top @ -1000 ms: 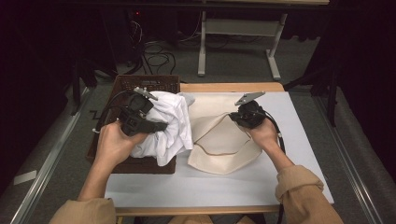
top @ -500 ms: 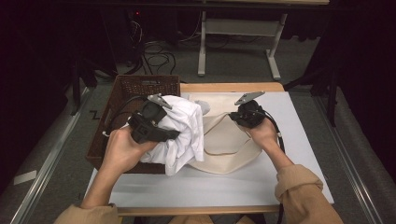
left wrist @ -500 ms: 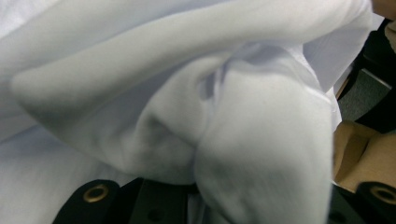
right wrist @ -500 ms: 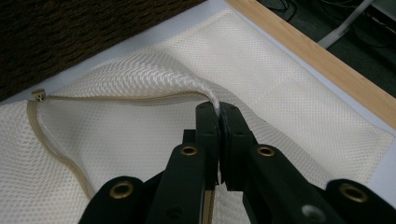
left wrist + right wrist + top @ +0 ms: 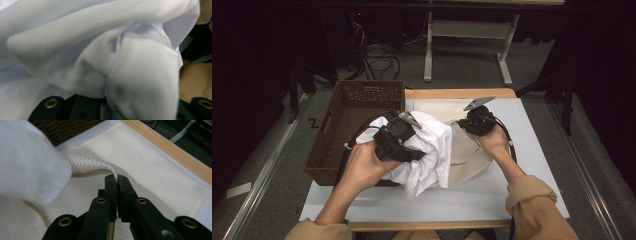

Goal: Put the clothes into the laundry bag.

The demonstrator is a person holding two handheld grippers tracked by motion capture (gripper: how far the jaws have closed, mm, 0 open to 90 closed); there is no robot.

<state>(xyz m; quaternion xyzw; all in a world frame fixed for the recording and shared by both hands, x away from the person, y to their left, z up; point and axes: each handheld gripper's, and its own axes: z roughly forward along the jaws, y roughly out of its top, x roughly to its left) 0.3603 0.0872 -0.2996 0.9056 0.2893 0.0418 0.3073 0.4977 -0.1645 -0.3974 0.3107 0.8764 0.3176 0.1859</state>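
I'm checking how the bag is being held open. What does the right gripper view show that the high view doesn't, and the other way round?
Right gripper view: the right gripper with its jaws pinched on the lifted edge of the mesh bag, and the bag's weave.

High view: the left gripper carrying the white garment, the brown basket, both hands.

Both: the bag on the white table and the garment beside its opening.
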